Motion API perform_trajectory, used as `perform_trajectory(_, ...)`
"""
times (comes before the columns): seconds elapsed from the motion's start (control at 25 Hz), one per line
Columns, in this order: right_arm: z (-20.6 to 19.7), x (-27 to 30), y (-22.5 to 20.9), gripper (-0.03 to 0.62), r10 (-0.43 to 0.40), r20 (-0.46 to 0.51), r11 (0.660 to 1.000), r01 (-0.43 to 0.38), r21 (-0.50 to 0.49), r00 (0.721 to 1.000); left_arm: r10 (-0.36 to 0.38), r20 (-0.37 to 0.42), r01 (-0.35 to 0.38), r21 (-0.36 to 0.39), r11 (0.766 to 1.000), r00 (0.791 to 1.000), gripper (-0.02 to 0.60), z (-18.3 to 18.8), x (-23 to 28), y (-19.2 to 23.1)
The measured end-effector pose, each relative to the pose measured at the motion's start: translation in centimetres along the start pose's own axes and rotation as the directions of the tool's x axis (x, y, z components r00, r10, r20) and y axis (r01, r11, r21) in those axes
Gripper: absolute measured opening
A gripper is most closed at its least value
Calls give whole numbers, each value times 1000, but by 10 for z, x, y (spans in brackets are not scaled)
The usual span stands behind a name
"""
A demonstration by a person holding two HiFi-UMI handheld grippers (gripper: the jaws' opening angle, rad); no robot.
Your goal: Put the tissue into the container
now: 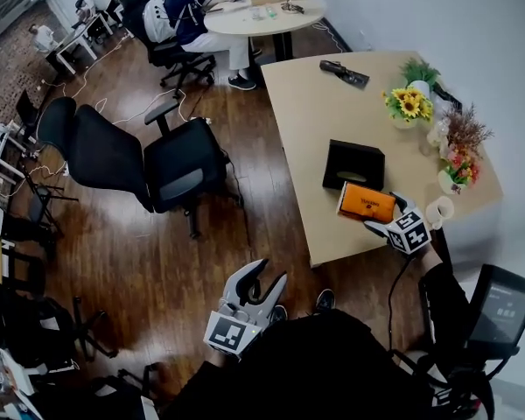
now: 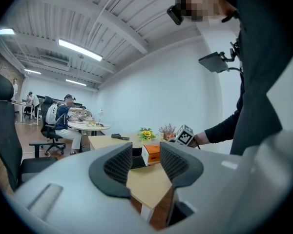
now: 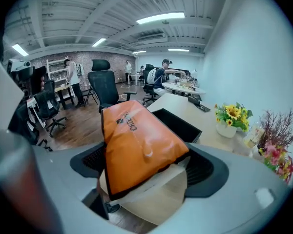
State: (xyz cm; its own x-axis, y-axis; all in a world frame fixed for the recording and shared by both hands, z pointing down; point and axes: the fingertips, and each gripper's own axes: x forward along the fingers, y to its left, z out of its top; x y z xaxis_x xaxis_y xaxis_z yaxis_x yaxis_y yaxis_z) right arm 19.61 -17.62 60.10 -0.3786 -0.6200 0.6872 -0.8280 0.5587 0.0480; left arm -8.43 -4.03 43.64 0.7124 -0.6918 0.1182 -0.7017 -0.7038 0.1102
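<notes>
An orange tissue pack sits tilted between the jaws of my right gripper, which is shut on it. From the head view the tissue pack hangs over the near part of the wooden table, just in front of the black container. The open black container lies right beyond the pack. My left gripper is held low over the floor, left of the table. Its jaws stand apart with nothing between them, pointing toward the table and the tissue pack.
A pot of sunflowers, dried flowers and a white cup line the table's right edge. A black remote-like object lies at the far end. A black office chair stands left of the table. People sit at a round table beyond.
</notes>
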Motion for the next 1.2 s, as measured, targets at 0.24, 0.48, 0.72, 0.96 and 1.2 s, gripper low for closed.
perform_trajectory(0.24,28,-14,-19,492,-19,49,999,21,-26,999,6,-6,-6,-6,1000,1000,158,-6,4,-2)
perform_trajectory(0.48,48,-14,-41,492,-29,72,998,32,-45,997,43,-14,-43,-6,999,999,158,-7,5,2)
perform_trajectory(0.72,66,-6,-53,492,-29,83,998,34,-56,996,87,-16,-87,-5,996,996,158,-4,-4,6)
perform_trajectory(0.96,87,4,-72,492,-27,102,998,33,-59,994,125,-28,-125,-8,992,992,158,-4,-6,9)
perform_trajectory(1.2,103,11,-81,492,-23,115,997,31,-70,993,148,-38,-149,-15,989,988,158,-7,-8,12)
